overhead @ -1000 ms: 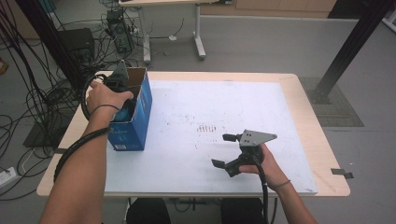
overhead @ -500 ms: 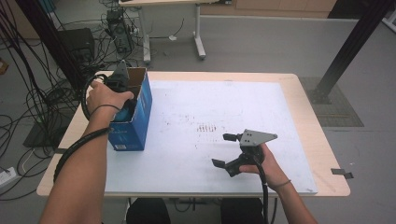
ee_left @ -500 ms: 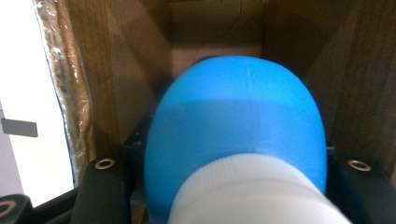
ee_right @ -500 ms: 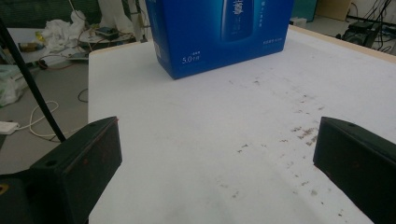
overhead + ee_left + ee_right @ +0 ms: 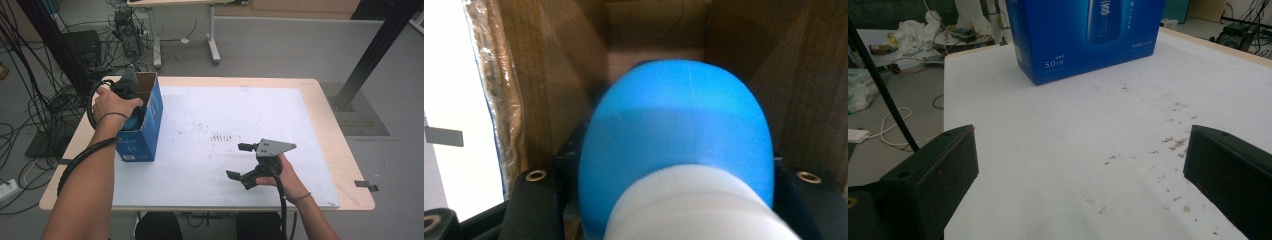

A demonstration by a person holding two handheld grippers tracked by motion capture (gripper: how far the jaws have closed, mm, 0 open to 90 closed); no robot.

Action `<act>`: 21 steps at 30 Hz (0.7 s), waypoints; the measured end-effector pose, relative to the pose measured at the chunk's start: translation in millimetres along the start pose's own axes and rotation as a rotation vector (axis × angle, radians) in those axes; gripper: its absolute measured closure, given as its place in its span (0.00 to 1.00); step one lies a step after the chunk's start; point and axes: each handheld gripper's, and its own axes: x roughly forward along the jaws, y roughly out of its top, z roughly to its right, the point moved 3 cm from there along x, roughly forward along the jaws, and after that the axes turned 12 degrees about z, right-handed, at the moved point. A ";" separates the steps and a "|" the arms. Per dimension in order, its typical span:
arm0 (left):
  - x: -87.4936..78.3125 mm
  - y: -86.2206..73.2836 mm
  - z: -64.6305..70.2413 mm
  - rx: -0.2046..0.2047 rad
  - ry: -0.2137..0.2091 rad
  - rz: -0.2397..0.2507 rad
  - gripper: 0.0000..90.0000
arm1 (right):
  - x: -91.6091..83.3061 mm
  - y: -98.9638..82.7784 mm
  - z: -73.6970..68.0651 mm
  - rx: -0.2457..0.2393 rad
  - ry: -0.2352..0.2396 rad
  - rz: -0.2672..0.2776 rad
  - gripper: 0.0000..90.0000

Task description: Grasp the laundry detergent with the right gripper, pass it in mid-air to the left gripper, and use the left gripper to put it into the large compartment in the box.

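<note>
Inside the open blue box (image 5: 142, 127), the left gripper (image 5: 131, 102) clamps its jaws on a blue bottle (image 5: 676, 135), while the right gripper (image 5: 244, 162), right of the box, spreads its jaws wide above the desk (image 5: 330, 130).

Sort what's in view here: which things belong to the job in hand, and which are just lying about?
In the job:
- blue plastic bottle with white cap
- blue cardboard box, open-topped
- left gripper, shut on the bottle

Lying about:
- right gripper, open, idle
- white table sheet
- floor cables
</note>
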 end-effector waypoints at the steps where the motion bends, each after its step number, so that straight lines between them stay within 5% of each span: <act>1: 0.1 -0.4 0.5 0.001 0.001 0.003 0.44 | 0.0 0.0 0.0 0.001 -0.001 0.000 0.01; 21: 0.2 -0.9 1.2 -0.003 0.003 0.007 0.44 | -0.6 1.0 0.8 -0.004 -0.002 0.004 0.01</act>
